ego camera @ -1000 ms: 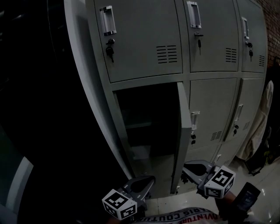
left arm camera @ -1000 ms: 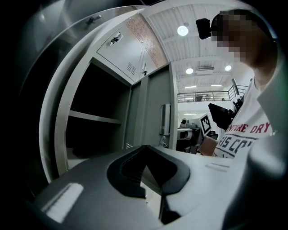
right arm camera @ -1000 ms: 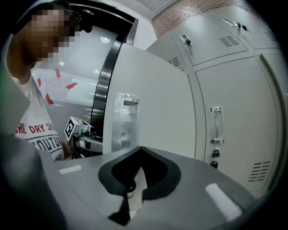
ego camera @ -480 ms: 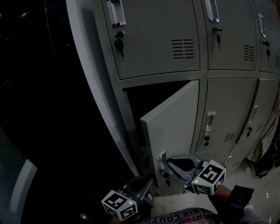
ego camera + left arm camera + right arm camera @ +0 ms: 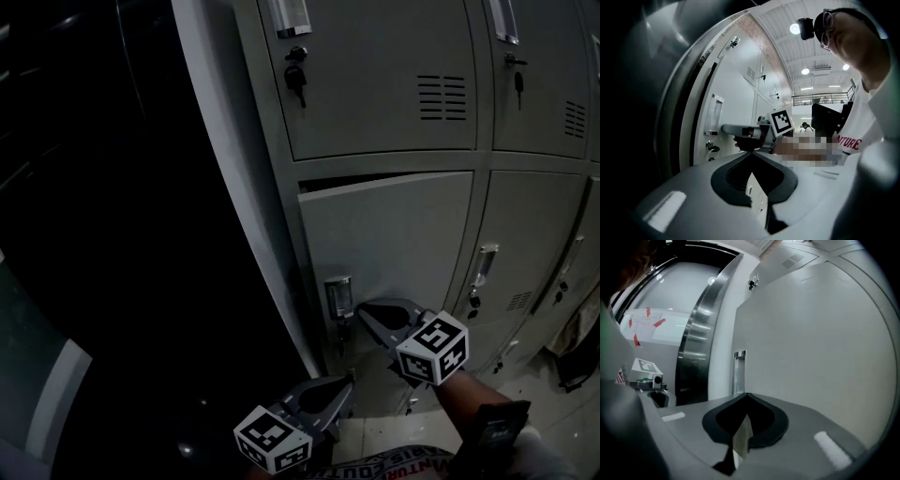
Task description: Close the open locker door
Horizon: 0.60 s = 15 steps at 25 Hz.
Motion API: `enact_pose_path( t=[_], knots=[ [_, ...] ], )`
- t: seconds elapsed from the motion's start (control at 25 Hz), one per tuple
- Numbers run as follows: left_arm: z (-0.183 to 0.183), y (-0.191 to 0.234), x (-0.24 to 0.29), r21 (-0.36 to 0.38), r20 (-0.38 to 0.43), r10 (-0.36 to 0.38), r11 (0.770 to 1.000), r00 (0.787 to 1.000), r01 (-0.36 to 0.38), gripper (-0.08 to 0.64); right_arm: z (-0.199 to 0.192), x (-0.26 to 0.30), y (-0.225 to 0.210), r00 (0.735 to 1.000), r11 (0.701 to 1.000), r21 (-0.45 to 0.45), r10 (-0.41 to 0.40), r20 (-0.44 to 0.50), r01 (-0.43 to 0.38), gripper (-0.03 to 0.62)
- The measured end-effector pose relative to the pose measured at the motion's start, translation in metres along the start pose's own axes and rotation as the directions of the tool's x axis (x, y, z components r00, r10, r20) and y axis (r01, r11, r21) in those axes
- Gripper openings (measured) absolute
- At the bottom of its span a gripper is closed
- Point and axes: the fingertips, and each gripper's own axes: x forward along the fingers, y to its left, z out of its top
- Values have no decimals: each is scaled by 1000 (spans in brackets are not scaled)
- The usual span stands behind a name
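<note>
The grey locker door point(image 5: 403, 234) stands almost shut, with only a thin dark gap along its top edge. Its metal handle point(image 5: 338, 295) and lock sit near the door's left edge. My right gripper point(image 5: 361, 307) is shut, with its tips against the door just right of the handle. The right gripper view shows the door point(image 5: 811, 333) and handle point(image 5: 739, 371) very close ahead. My left gripper point(image 5: 347, 382) is shut and hangs lower, near the locker's base, touching nothing. From the left gripper view, the right gripper point(image 5: 725, 128) reaches to the door below the handle point(image 5: 715, 115).
Closed lockers point(image 5: 375, 75) stand above and to the right point(image 5: 534, 234) of the door. A dark glossy wall point(image 5: 94, 234) runs along the left of the locker bank. Pale floor point(image 5: 375, 441) lies below. A dark device point(image 5: 492, 436) is strapped on the right forearm.
The door has swung from wide open to nearly shut, with my right gripper against it and moving left. The view has moved closer to the lockers. My left gripper stayed low.
</note>
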Motion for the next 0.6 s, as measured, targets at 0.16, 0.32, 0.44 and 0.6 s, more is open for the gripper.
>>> enact_pose_path(
  t=[0.16, 0.32, 0.44, 0.6],
  knots=[
    [4, 2, -3, 11, 5, 0, 1000, 1000, 0, -3, 2, 14, -25, 999, 998, 41, -50, 8, 49, -6],
    [2, 3, -8, 4, 1, 9, 1000, 1000, -9, -3, -1, 18, -32, 997, 996, 32, -83, 5, 82, -6],
    [3, 4, -9, 1, 3, 13, 1000, 1000, -13, -3, -2, 20, -32, 995, 995, 2, -104, 0, 104, -6],
    [2, -1, -11, 2, 4, 14, 1000, 1000, -14, -3, -5, 10, -25, 997, 995, 59, -78, 0, 78, -8]
  ],
)
